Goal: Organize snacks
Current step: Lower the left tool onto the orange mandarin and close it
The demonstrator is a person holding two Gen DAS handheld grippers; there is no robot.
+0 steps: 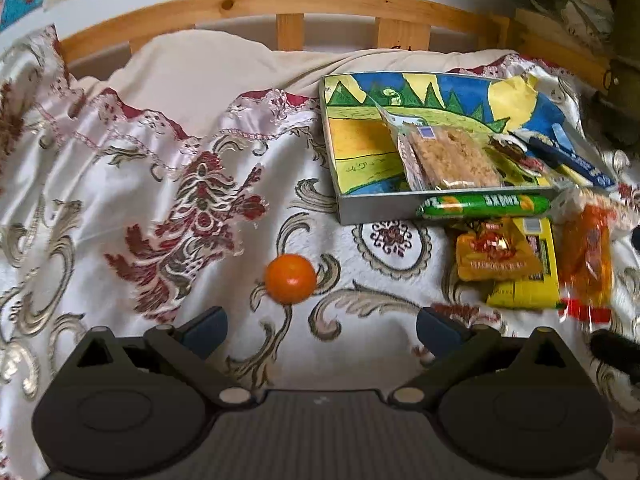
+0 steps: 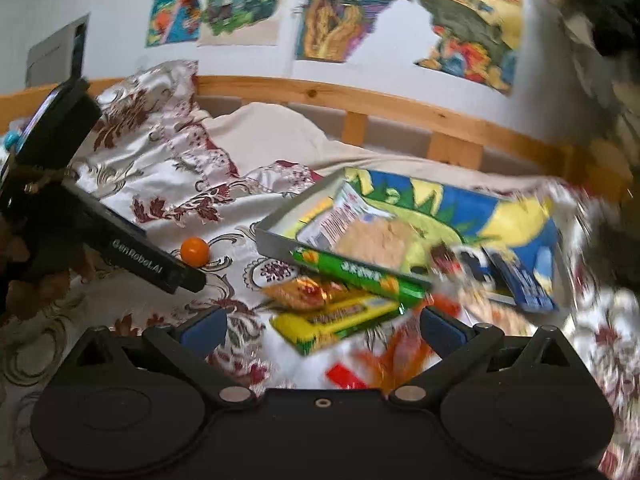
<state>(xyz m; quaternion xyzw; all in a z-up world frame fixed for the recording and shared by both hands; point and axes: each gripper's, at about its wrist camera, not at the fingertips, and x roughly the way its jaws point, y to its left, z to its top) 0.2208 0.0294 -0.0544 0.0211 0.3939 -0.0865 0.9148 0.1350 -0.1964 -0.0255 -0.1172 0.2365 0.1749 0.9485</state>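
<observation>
A painted tray (image 1: 344, 168) lies on the bed and holds a cereal bar pack (image 1: 452, 160) and dark blue packets (image 1: 572, 160). In front of it lie a green roll (image 1: 480, 205), a yellow-orange pack (image 1: 494, 250), a yellow bar (image 1: 532, 284) and an orange wrapper (image 1: 588, 260). A small orange fruit (image 1: 291, 279) sits just ahead of my open, empty left gripper (image 1: 320, 330). My right gripper (image 2: 322, 326) is open over the yellow bar (image 2: 340, 320) and a blurred orange wrapper (image 2: 396, 356). The tray (image 2: 276, 240) and the green roll (image 2: 360, 274) lie beyond it.
A patterned bedspread (image 1: 160, 200) covers the bed, with a wooden headboard rail (image 1: 280, 0) and postered wall behind. The left gripper's body (image 2: 120, 248) reaches in from the left in the right wrist view, close to the orange fruit (image 2: 195, 251).
</observation>
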